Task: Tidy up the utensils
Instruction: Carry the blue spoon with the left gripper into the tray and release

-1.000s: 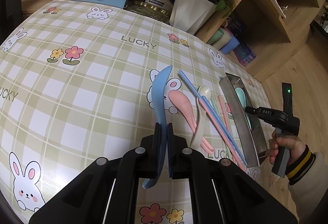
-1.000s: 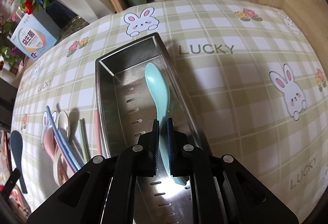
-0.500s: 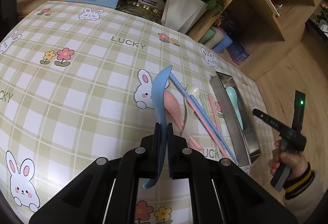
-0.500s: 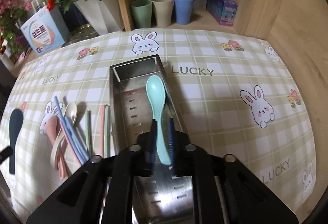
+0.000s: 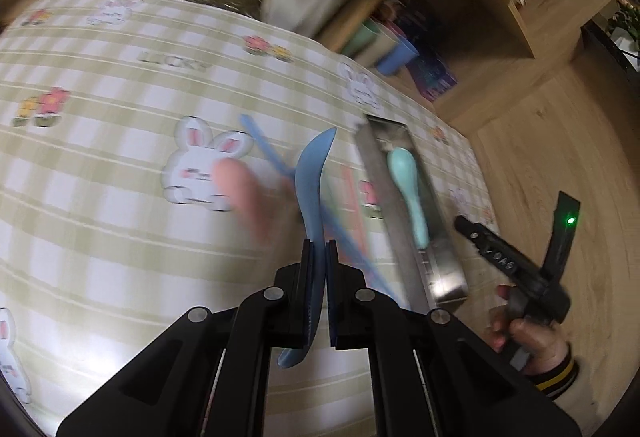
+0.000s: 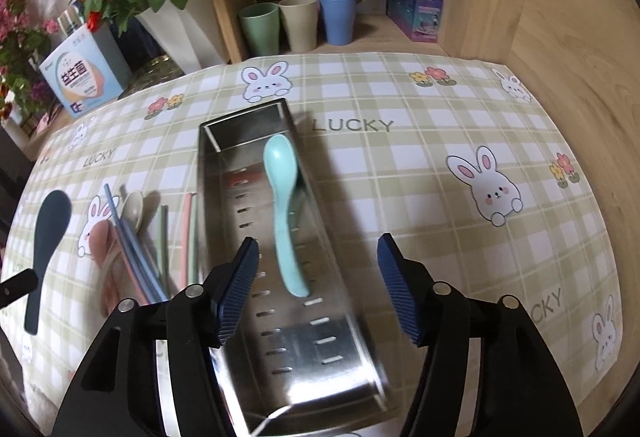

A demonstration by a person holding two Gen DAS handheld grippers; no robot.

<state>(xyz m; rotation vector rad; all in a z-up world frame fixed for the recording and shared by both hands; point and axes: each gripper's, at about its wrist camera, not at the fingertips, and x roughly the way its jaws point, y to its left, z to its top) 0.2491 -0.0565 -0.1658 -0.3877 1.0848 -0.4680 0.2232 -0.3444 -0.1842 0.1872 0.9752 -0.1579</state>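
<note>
A: Lower centre of the left wrist view: left gripper (image 5: 319, 261) clamped narrow on the blue spoon (image 5: 311, 181), lifted off the tablecloth (image 5: 100, 165). Worth swinging right, toward the steel tray (image 5: 436, 265) at centre right.

B: Agreed. Best lowered bowl-first beside the mint spoon (image 6: 282, 213), lying mid-frame on the tray floor. Right gripper (image 6: 318, 287) just been opening, now wide, nothing between the pads; mint spoon free. Better pulled clear first.

A: Chopsticks (image 6: 160, 233) waiting left of the tray.
</note>
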